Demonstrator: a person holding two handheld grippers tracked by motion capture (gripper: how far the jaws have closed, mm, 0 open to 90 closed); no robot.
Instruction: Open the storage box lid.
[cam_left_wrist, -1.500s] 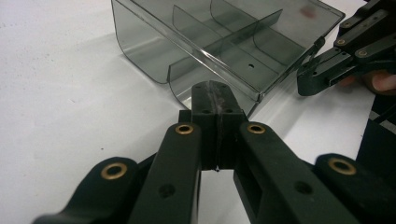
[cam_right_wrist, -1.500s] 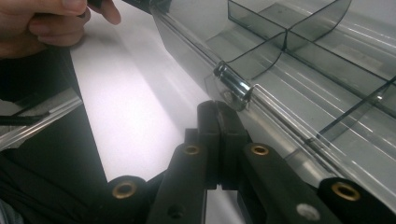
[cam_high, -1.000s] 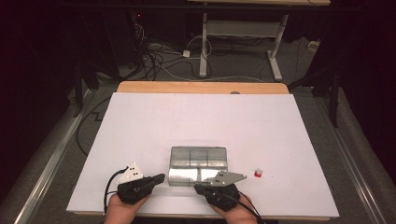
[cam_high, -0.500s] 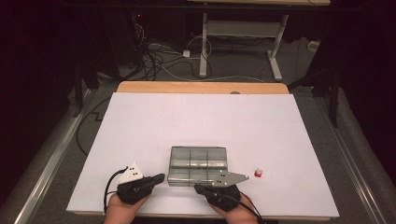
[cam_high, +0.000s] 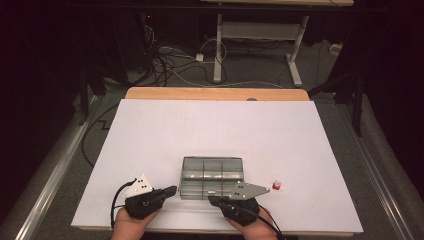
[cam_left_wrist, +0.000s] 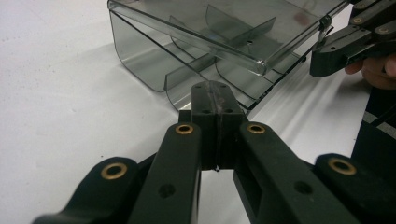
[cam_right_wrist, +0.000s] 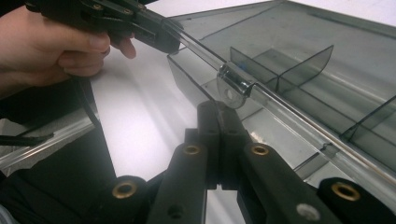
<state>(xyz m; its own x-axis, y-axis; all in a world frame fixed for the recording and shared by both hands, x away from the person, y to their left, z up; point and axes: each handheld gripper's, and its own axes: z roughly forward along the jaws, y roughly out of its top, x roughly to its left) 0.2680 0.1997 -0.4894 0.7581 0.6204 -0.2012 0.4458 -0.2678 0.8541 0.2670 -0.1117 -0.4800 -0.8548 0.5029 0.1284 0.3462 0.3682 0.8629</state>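
The small red-and-white object (cam_high: 276, 185) right of the clear compartment box (cam_high: 212, 170) is too small to identify. The box runs off the top edge in the left gripper view, and both forearms are cut off at the table's near edge.

Glossy clear plastic box (cam_high: 212, 176), matt white table (cam_high: 200, 130)

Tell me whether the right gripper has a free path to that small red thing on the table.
Probably yes: the small red thing lies apart on bare table, just beside the right gripper, nothing between.
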